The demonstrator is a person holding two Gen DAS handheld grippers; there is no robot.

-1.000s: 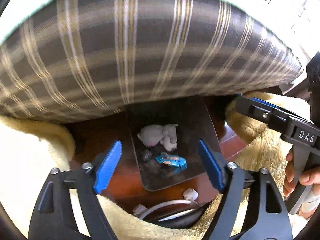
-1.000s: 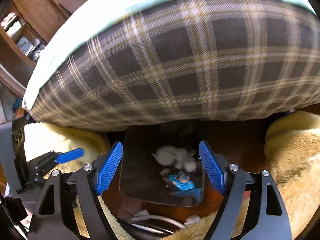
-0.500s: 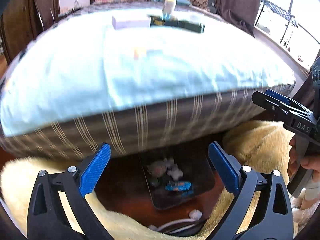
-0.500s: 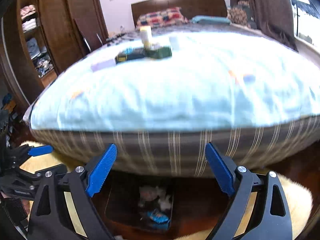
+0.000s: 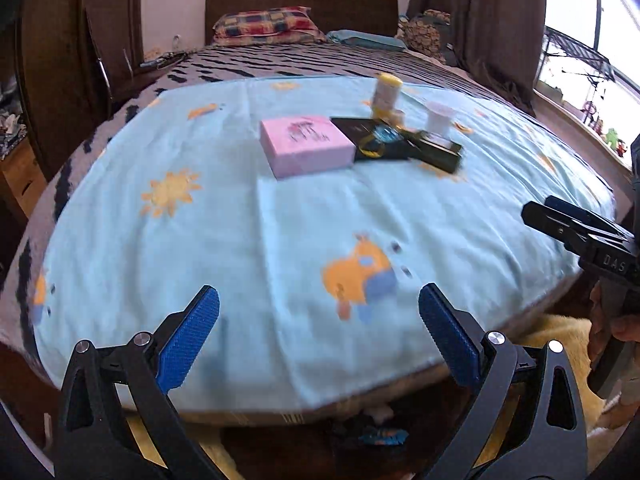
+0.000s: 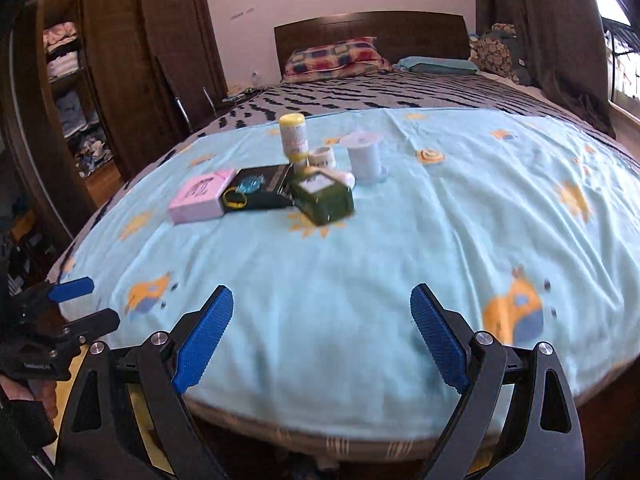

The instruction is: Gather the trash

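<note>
Foreground, left wrist view: left gripper (image 5: 318, 340) with black arms and ribbed blue finger pads (image 5: 188, 344), spread wide apart, nothing between them, poised over the near edge of a light-blue blanket printed with orange suns and animals (image 5: 280, 240). Same stance in the right wrist view: right gripper (image 6: 322, 336), blue pads (image 6: 438, 344) wide apart and empty, above the same blanket (image 6: 380, 260).

Centre of blanket, a cluster of small items: flat pink rectangular box (image 5: 306, 146); touching its right side, black flat box (image 5: 376, 140) carrying a blue crinkled wrapper (image 5: 386, 133) and a yellow ring (image 5: 370, 146); dark green box with pale top (image 6: 322, 196) just beside the black box; behind these, white bottle with yellow cap (image 6: 293, 134), short white jar (image 6: 323, 157), pale translucent cup (image 6: 365, 156). Motion blur on all; labels unreadable.

Trash on view: blue wrapper on the black box; second blue wrapper (image 5: 382, 438) and a white crumpled scrap (image 5: 380, 412) low down in shadow beneath the bed edge, between the left gripper's arms, blurred.

Background: dark wooden headboard (image 6: 370, 36), checked red-and-blue pillow (image 6: 334, 58), grey zigzag bedspread (image 6: 380, 96), brown curtains (image 5: 480, 20), wooden wardrobe with open shelves (image 6: 72, 80). Cream fluffy rug (image 5: 560, 344) at floor level.
</note>
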